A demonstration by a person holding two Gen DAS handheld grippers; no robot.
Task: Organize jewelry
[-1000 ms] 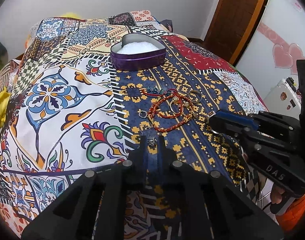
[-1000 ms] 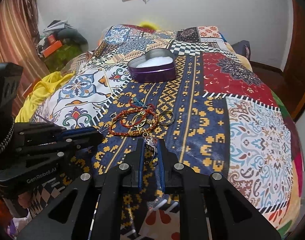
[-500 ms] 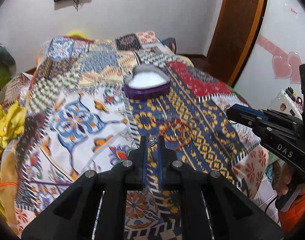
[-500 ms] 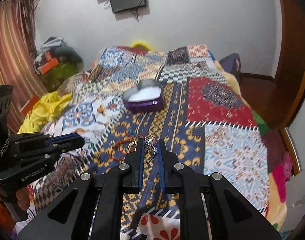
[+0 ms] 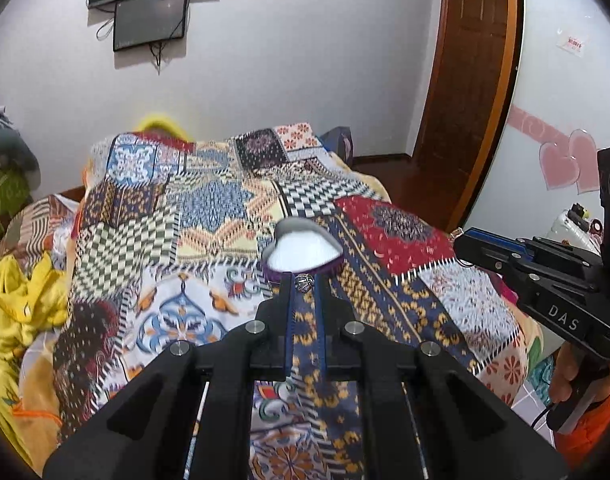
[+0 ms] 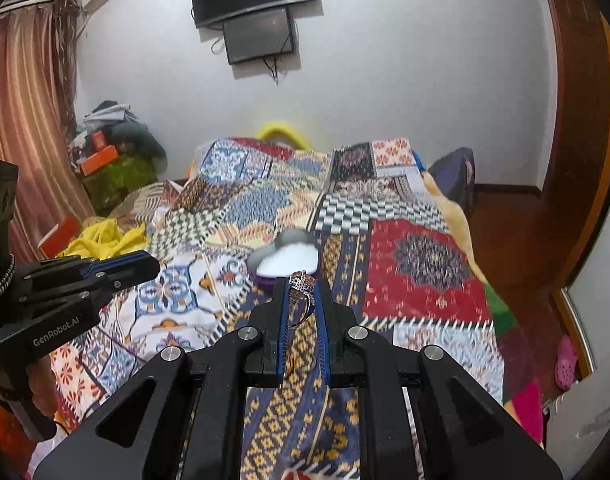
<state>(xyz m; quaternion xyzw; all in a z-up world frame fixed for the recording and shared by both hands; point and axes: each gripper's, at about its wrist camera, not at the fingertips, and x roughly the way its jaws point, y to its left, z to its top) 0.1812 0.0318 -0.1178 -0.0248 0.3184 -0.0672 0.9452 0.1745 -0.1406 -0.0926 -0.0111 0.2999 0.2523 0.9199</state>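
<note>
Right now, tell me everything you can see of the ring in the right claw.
The ring is a slim silver-looking band topped by an ornate cluster setting with an orange-pink tint. It is pinched at the tips of the right claw, between its blue-lined fingers, setting uppermost and band angling down into the gap. It is held in the air above the patterned bedspread, just short of the heart-shaped box in this view. Only the fingers touch it.

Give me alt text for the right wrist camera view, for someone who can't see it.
The right tongs grip a silver ring, held above a patchwork bedspread just short of a purple heart-shaped box with white lining. The left tongs reach in from the left.
</note>
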